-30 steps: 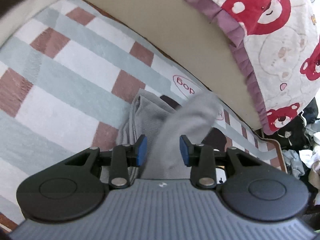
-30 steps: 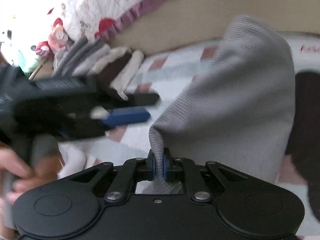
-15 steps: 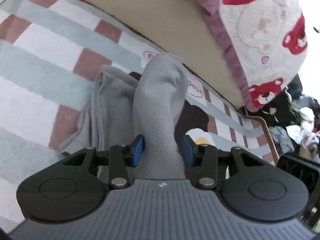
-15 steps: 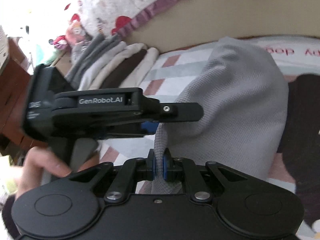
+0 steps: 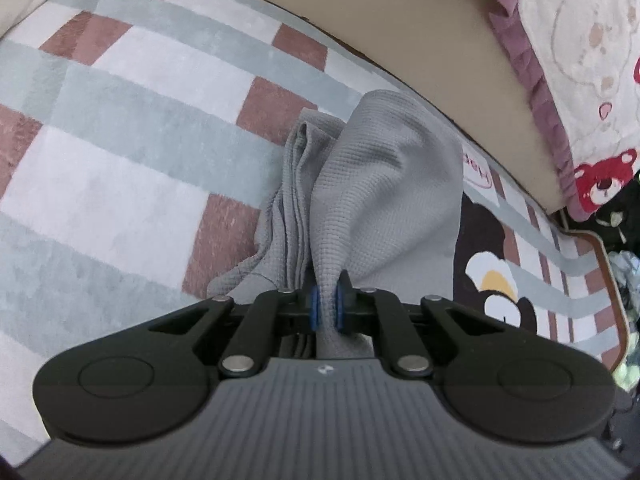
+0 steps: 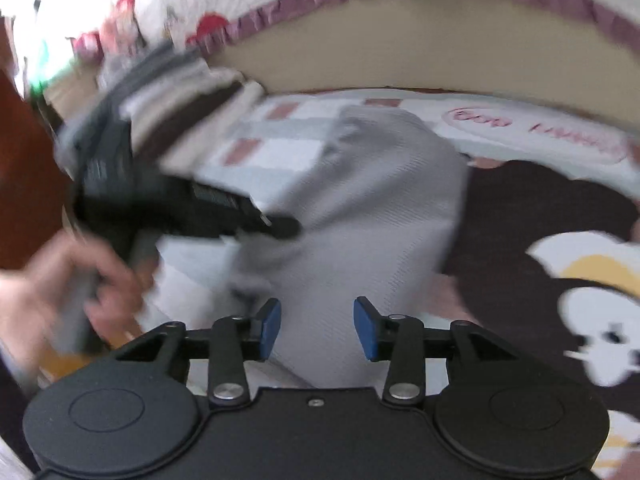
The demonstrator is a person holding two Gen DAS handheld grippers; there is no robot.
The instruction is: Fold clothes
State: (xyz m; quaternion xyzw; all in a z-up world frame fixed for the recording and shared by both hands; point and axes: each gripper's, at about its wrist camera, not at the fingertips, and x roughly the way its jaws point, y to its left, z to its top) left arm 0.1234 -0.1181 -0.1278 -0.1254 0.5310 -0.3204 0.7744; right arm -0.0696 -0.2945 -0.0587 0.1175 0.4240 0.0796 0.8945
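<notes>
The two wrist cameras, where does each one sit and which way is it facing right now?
Left wrist: sits on the left claw, looks along its fingers down at the grey garment on the checked rug; only the claw itself shows, shut on the cloth.
Right wrist: sits on the right claw, open, facing the same garment with the bed edge behind; the person's left hand and left claw show, blurred.
Shared: the grey garment, rug and bed.

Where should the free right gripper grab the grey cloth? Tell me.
Grip the grey cloth at its loose right edge, coming from the right. That edge lies exposed on the rug, while the left gripper already pinches the other side.
</notes>
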